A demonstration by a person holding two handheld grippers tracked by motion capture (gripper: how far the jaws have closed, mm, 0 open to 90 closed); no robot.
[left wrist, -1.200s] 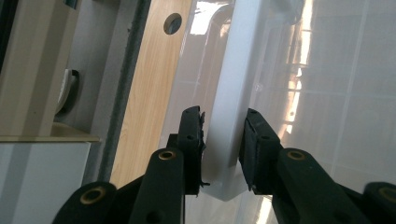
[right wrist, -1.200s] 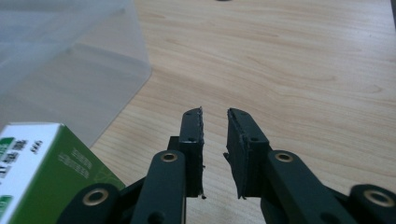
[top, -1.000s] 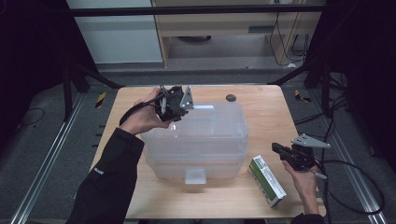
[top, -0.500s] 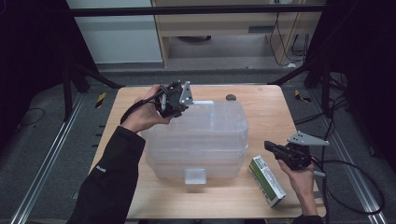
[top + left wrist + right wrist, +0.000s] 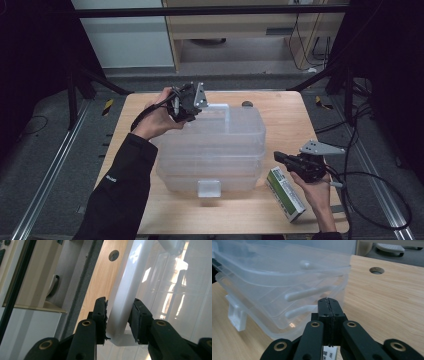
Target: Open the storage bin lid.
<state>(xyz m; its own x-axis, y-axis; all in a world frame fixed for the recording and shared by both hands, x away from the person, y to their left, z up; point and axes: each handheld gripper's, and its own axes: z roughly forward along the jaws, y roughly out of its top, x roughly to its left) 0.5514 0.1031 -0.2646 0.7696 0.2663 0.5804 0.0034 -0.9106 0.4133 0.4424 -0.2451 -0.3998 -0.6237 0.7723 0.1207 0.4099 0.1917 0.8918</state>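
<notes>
A stack of clear plastic bins point(image 5: 212, 150) sits in the middle of the wooden counter point(image 5: 280, 115), its long axis running from the person's side toward the far edge, with a white latch tab point(image 5: 209, 188) on the near end wall.

The left claw point(image 5: 192, 102) is held at the stack's far left corner. In the left gripper view its 2 jaws stand a moderate gap apart, 1 on each side of a white bar point(image 5: 122, 305) at the bin's rim; the left jaw touches the bar, while whether the right jaw presses it cannot be told. The bar runs away from the claw toward a round hole point(image 5: 113, 255) in the counter.

The right claw point(image 5: 281, 157) hovers just beside the stack's near right corner, pointing at it. In the right gripper view its jaws are pressed fully together with nothing between them.

A green and white box point(image 5: 286, 194) lies on the counter beside the right hand point(image 5: 315, 192), long axis running near to far.
</notes>
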